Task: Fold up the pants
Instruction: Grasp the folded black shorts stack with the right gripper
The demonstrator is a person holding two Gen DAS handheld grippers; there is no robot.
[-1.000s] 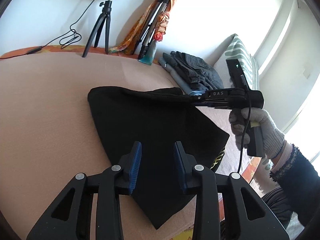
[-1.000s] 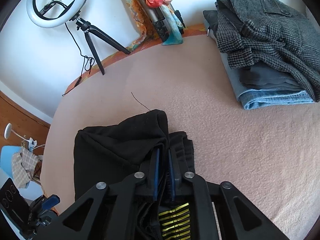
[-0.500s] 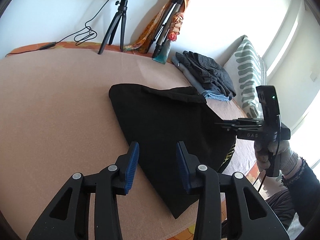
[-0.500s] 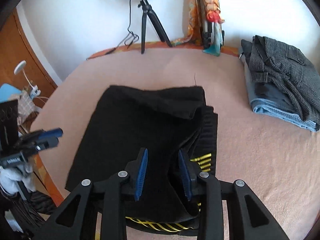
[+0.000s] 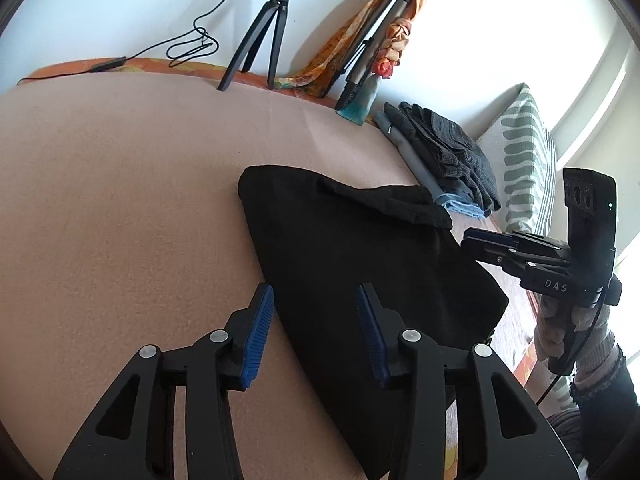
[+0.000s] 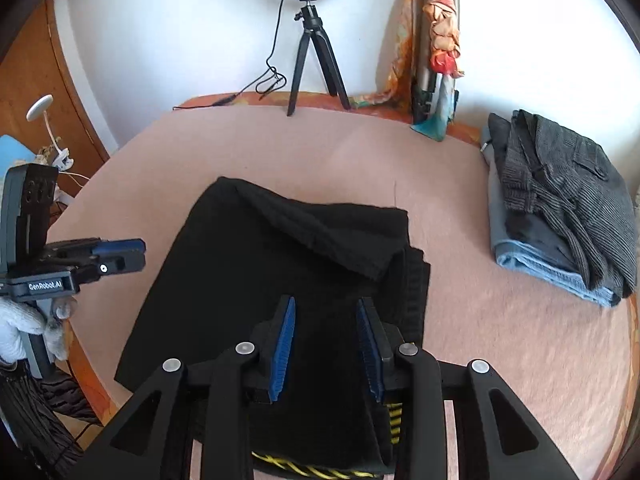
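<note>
The black pants [image 5: 352, 264] lie folded on the pink bed surface [image 5: 120, 200], with a loose flap doubled over at the far edge [image 6: 332, 236]. A yellow-striped hem shows at the near edge [image 6: 304, 468]. My left gripper [image 5: 316, 332] is open and empty, above the left edge of the pants. My right gripper [image 6: 326, 344] is open and empty, above the near part of the pants. Each gripper also shows in the other's view, the right [image 5: 496, 246] and the left [image 6: 116, 258].
A stack of folded grey and blue clothes [image 6: 560, 200] lies at the right of the bed. A ring light on a tripod [image 6: 312, 60] and a wrapped tripod with an orange scarf [image 6: 436, 52] stand at the back wall. A striped pillow [image 5: 528, 152] lies beyond the stack.
My right gripper let go of the pants flap, opened and drew back toward the near edge. My left gripper stayed open and shifted a little.
</note>
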